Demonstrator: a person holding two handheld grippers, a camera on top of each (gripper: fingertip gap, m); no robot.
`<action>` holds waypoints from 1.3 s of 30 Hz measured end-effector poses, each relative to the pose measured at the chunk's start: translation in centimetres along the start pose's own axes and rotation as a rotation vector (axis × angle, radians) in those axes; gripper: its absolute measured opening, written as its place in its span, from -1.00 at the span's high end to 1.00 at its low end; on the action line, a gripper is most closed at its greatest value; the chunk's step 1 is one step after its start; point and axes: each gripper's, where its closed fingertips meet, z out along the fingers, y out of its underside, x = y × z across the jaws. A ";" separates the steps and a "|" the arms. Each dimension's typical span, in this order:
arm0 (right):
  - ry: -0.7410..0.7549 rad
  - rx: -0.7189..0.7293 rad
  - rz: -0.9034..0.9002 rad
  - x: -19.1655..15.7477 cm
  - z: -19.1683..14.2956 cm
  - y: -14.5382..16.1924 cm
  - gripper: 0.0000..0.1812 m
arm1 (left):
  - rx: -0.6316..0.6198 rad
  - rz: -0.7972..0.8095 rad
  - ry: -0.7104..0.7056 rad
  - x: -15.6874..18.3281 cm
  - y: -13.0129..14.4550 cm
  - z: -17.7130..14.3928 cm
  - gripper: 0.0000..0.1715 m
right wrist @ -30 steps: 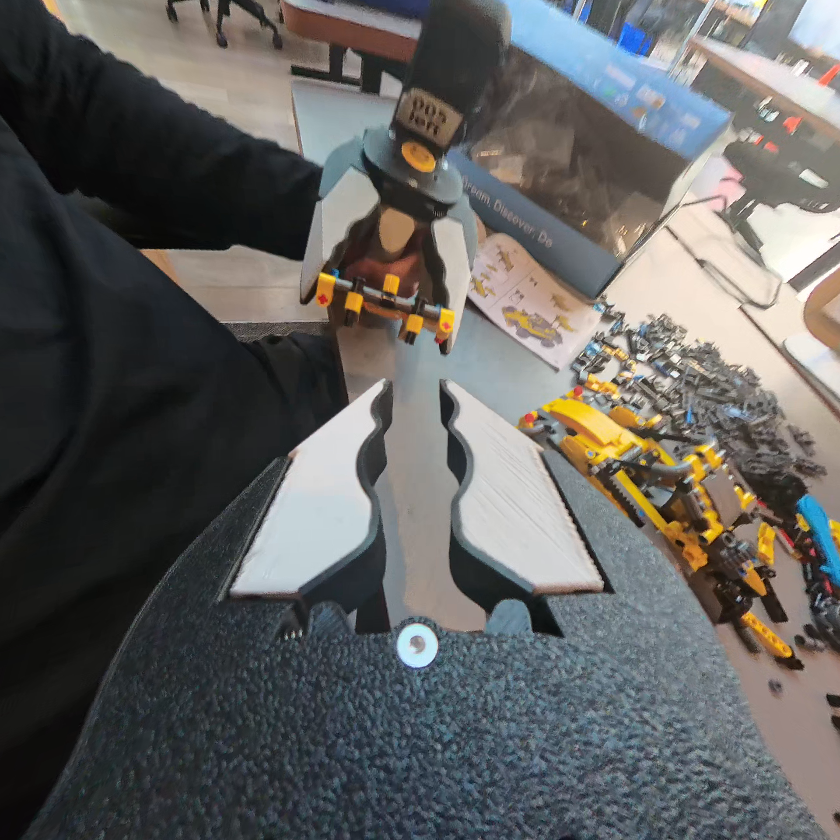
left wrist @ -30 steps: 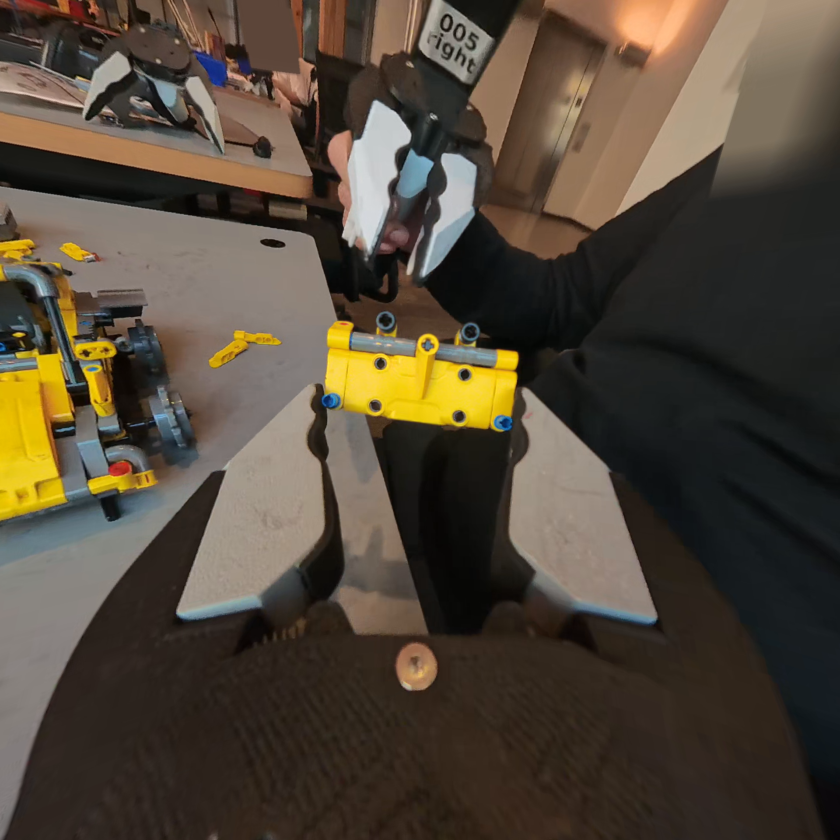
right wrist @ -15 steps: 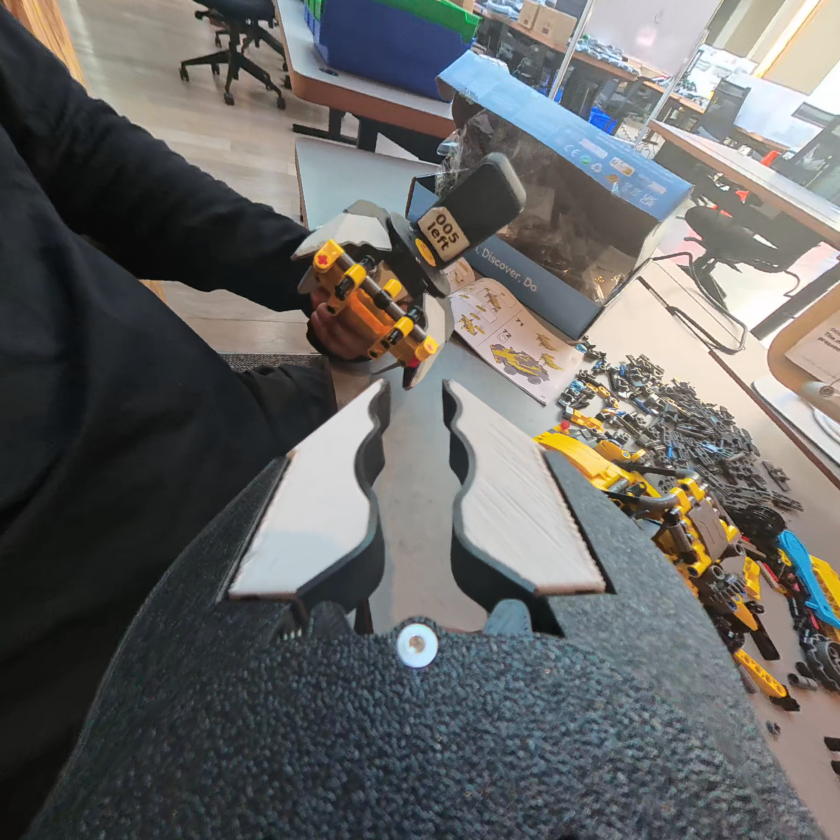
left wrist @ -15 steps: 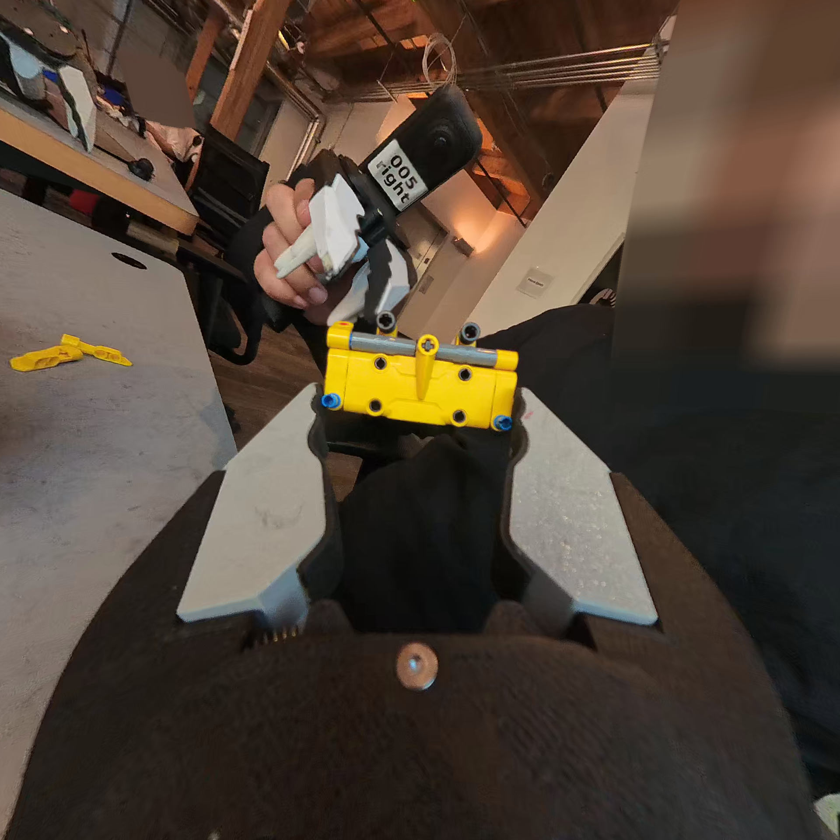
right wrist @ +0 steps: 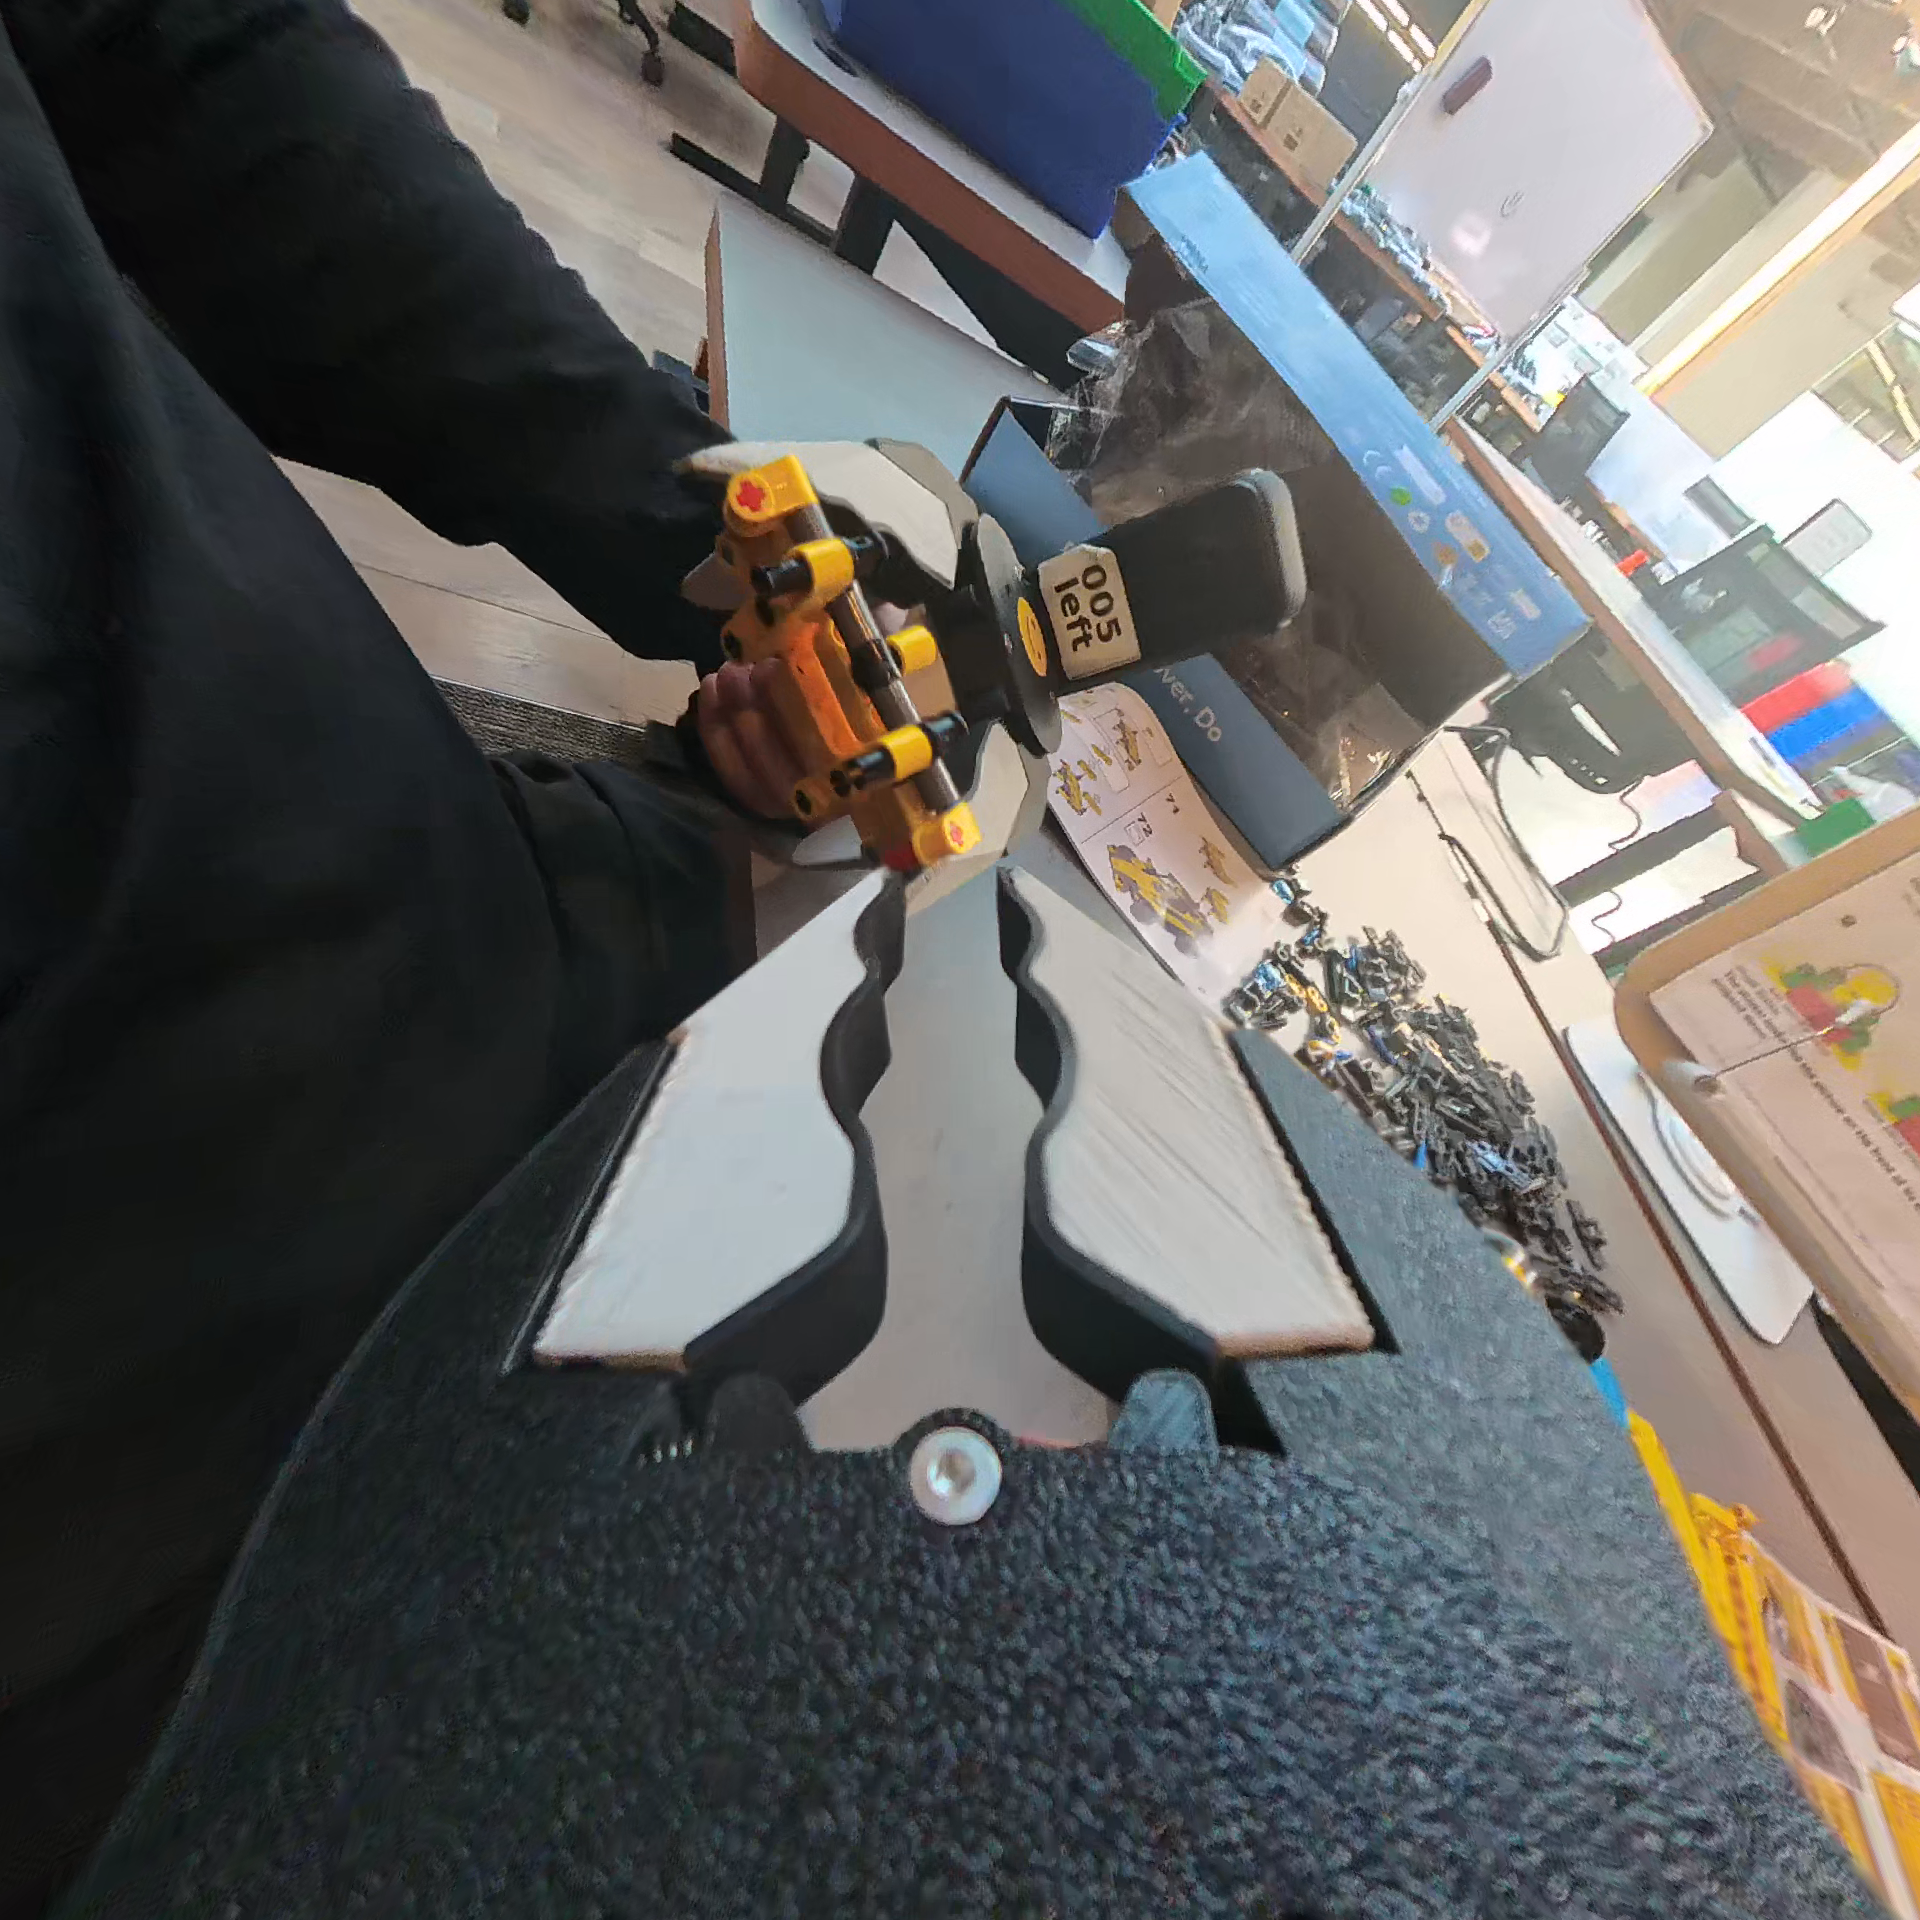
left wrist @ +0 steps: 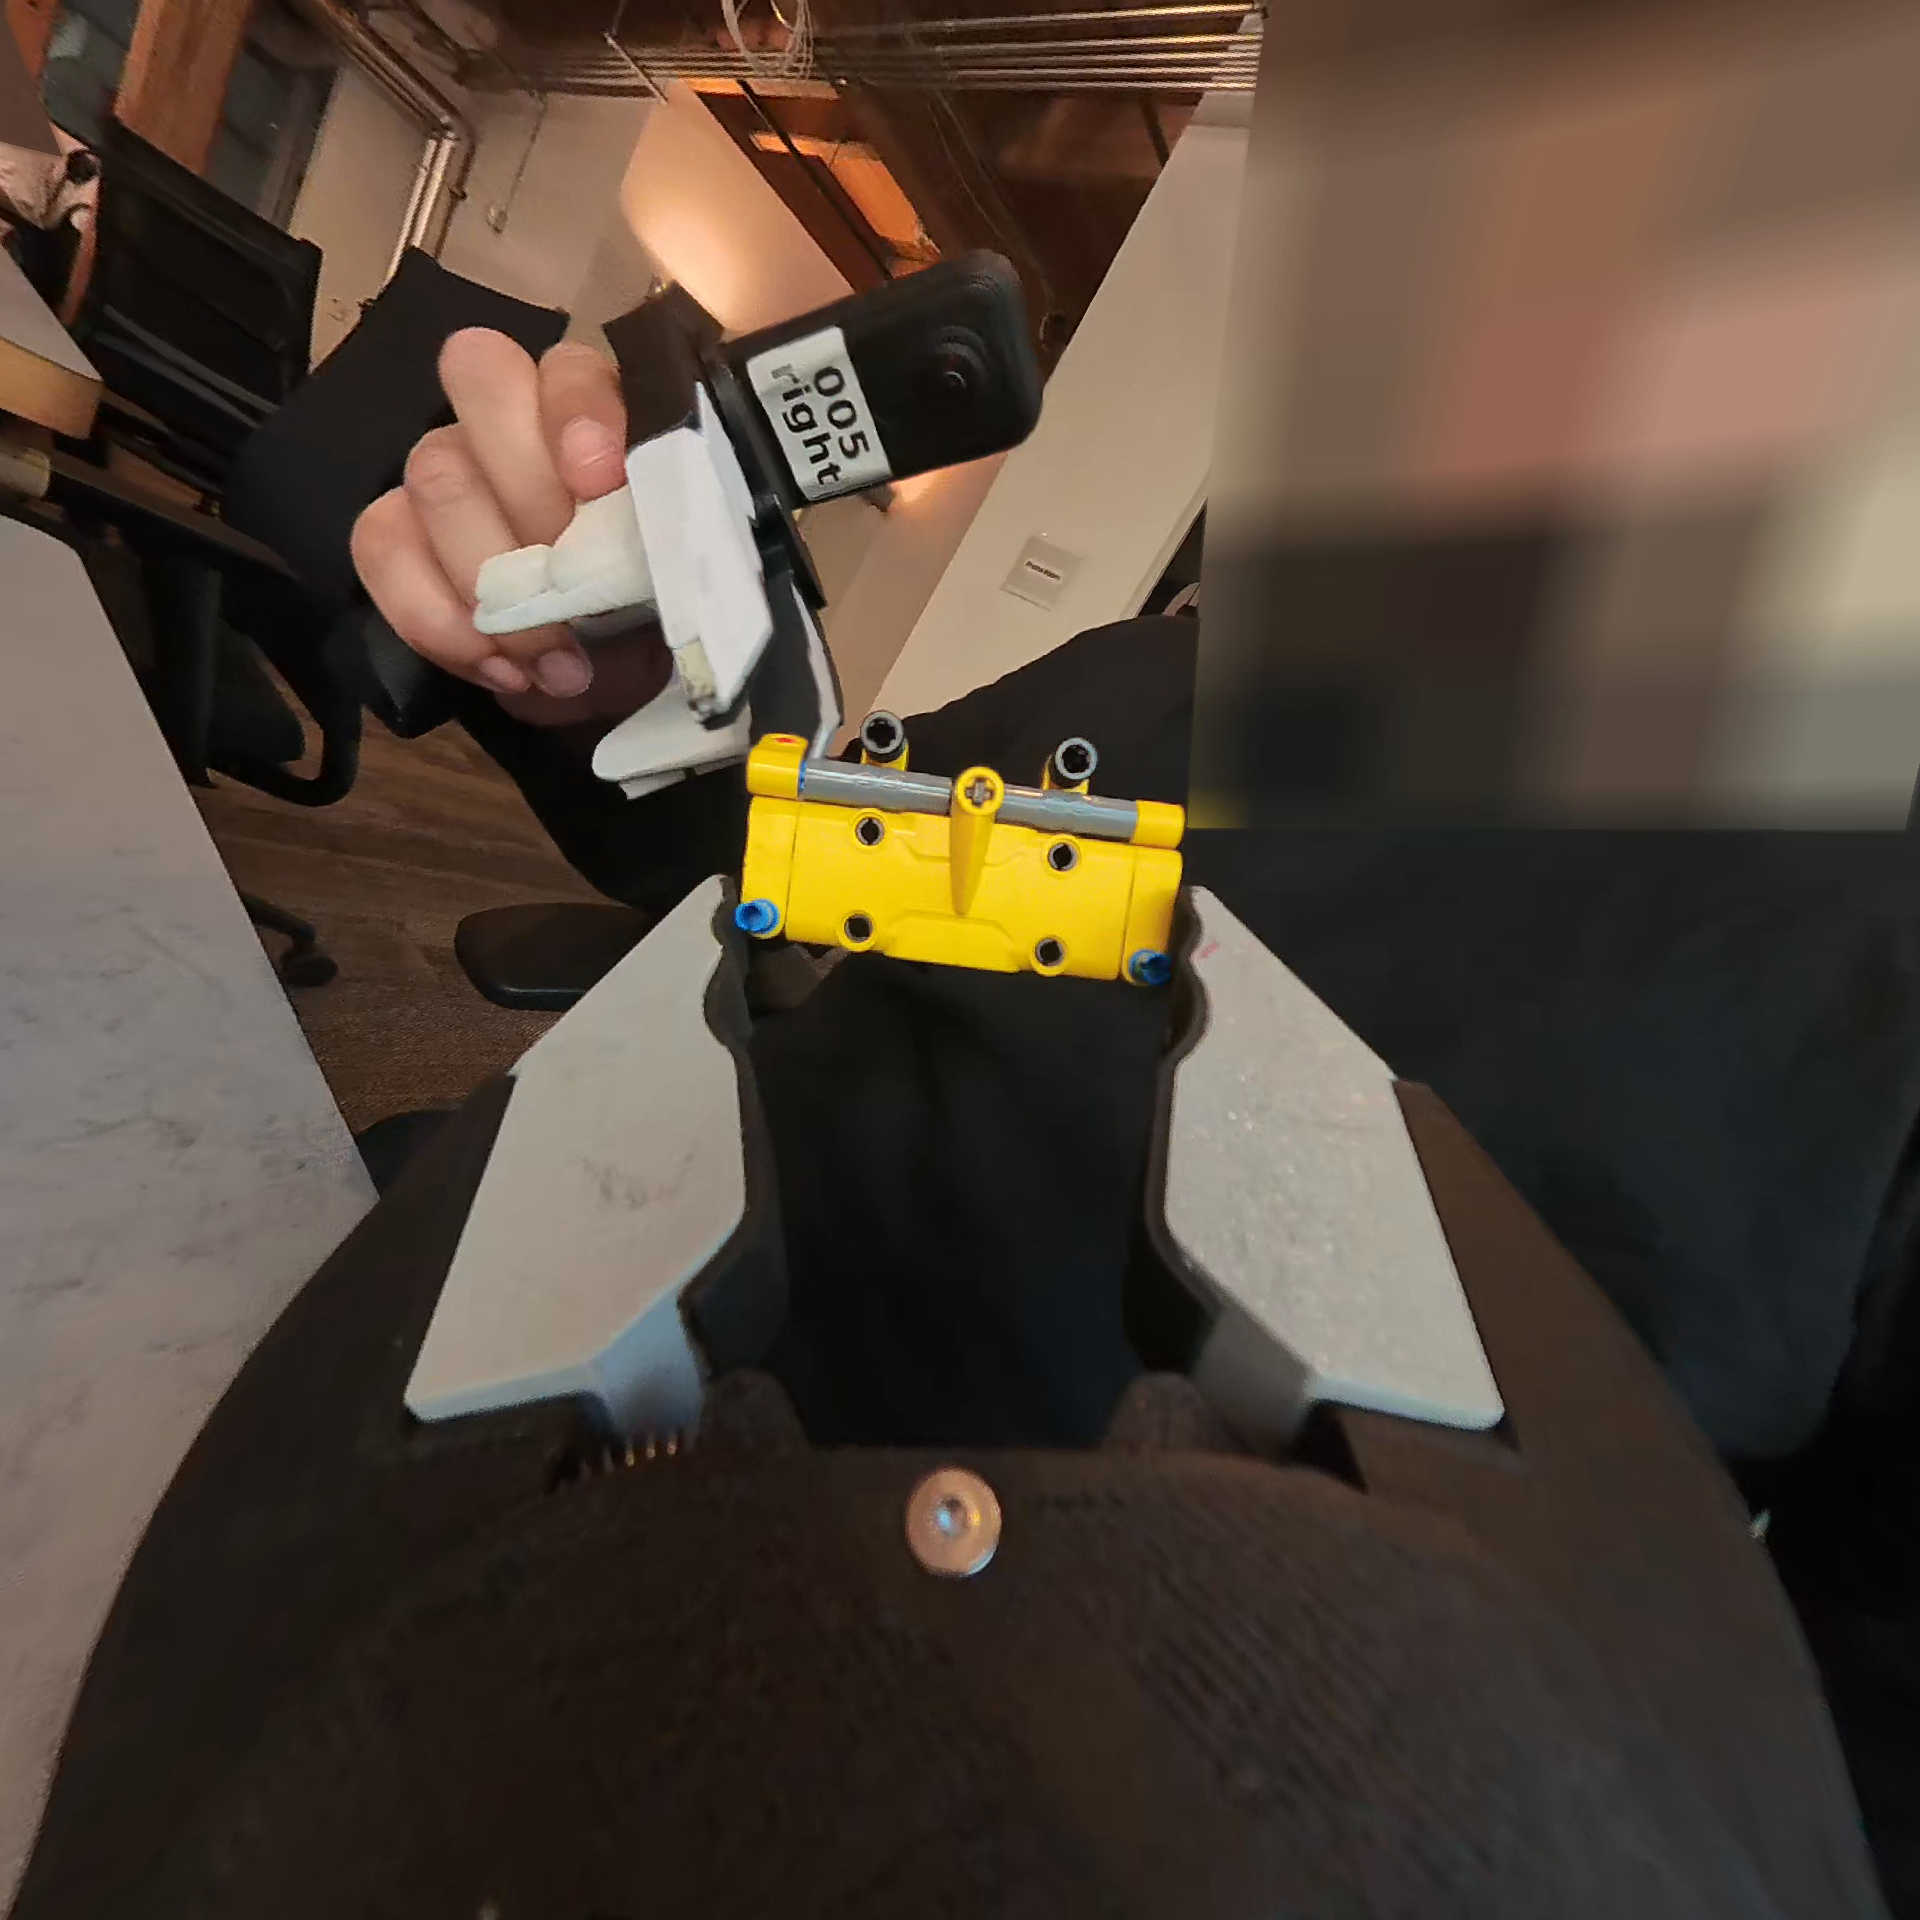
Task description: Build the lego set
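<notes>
left gripper [left wrist: 961,914]: fingers [left wrist: 613,1143] clamped on the yellow brick assy [left wrist: 961,883] at its two ends; assy sits at the fingertips, held up in the air in front of the person's dark clothing, clear of the tabletop [left wrist: 125,1039].
brick assy detail: yellow block w/ grey axle along top edge, yellow pointed piece at centre, two black-tipped pins on top, blue pins at lower corners. in right wrist view [right wrist: 842,675] it sits tilted, red axle ends showing at both tips.
right gripper [right wrist: 951,899]: fingers [right wrist: 1174,1143] part-open, narrow gap, nothing between them. fingertips just below the lower end of the assy; contact or not: cannot tell.
change vs 1.0 s ago: right gripper was well apart above the assy; it has swung round and closed in, one fingertip [left wrist: 831,717] now at the assy's top-left corner. left gripper has tilted up, so tabletop and the model are out of its view. grip on assy unchanged.
meaning: both grippers have converged on the one part; judged an approach to the axle end.
surroundings: parts pile [right wrist: 1434,1070], open instruction booklet [right wrist: 1132,831], blue box [right wrist: 1351,416] on tabletop, beyond the grippers.
</notes>
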 end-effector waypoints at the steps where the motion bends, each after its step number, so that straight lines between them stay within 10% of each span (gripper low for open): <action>1: 0.007 0.003 -0.017 -0.1 0.1 -0.1 0.81 | -0.003 0.000 -0.004 0.0 0.1 0.0 0.08; 39: 0.371 -0.009 -0.340 0.9 1.4 -1.6 0.82 | 0.067 0.150 -0.056 0.5 -1.0 -0.4 0.08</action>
